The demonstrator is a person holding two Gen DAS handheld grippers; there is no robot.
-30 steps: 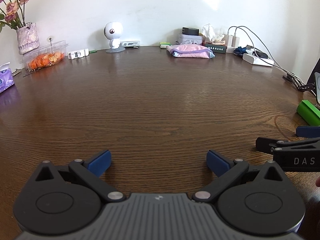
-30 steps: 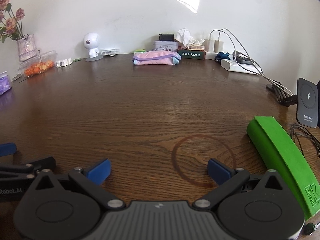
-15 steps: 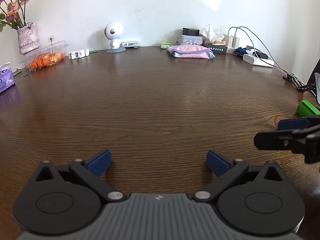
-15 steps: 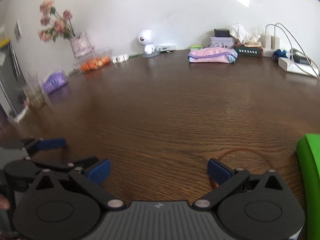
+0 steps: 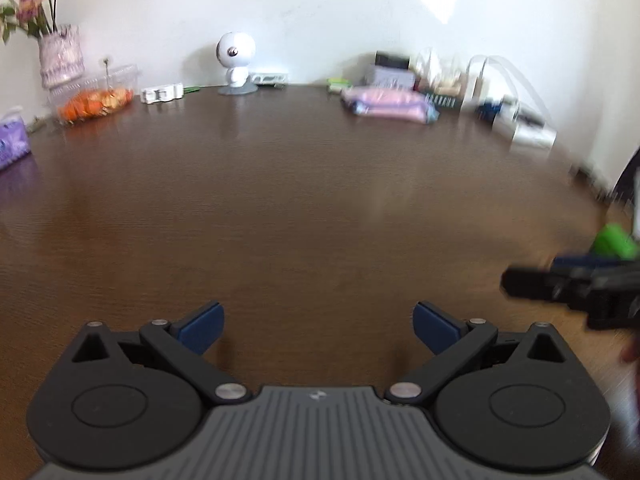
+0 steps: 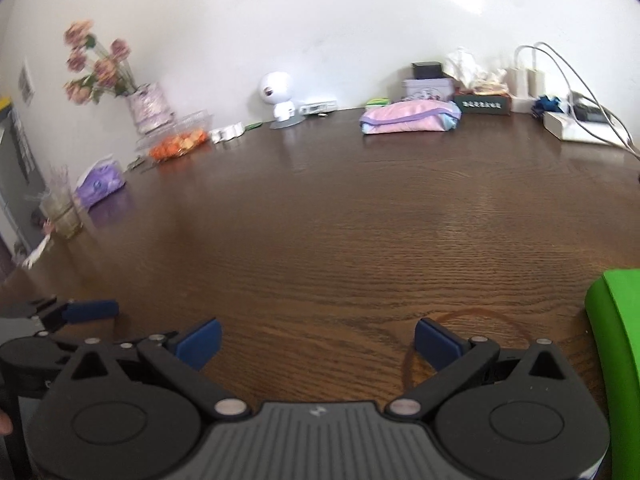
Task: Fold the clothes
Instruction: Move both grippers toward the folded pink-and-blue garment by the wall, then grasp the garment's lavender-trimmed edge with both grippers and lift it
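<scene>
Here, from left to right in the right wrist view: tissue pack [image 6: 100,186] at the far left table [image 6: 340,240] edge, then vase [image 6: 150,106] with pink flowers, touching or just behind a clear box [image 6: 176,140] of orange food. Next, white figurine [image 6: 278,98] against the wall, upright on a grey base. Further right, folded clothes [image 6: 410,118], pink with a blue edge, lying flat on the far side of the table, well apart from both grippers, with a tin and a tissue box just behind. Beyond that, chargers [image 6: 528,80] and a white power strip [image 6: 576,130] with cables. At the right edge, near, a green case [image 6: 616,352]. Low in the same view, right gripper [image 6: 318,342] with jaws wide apart, blue pads holding nothing, poised over bare wood beside a ring stain [image 6: 468,344]. To its left, left gripper [image 6: 76,314] partly visible, one blue pad showing. In the left wrist view, blurred: left gripper [image 5: 318,326] likewise spread wide and empty above the table; clothes [image 5: 388,106] again far off, right of centre near the wall; figurine [image 5: 236,60] left of them; right gripper [image 5: 568,280] at the right edge, smeared by motion, in front of the green case [image 5: 614,238].
</scene>
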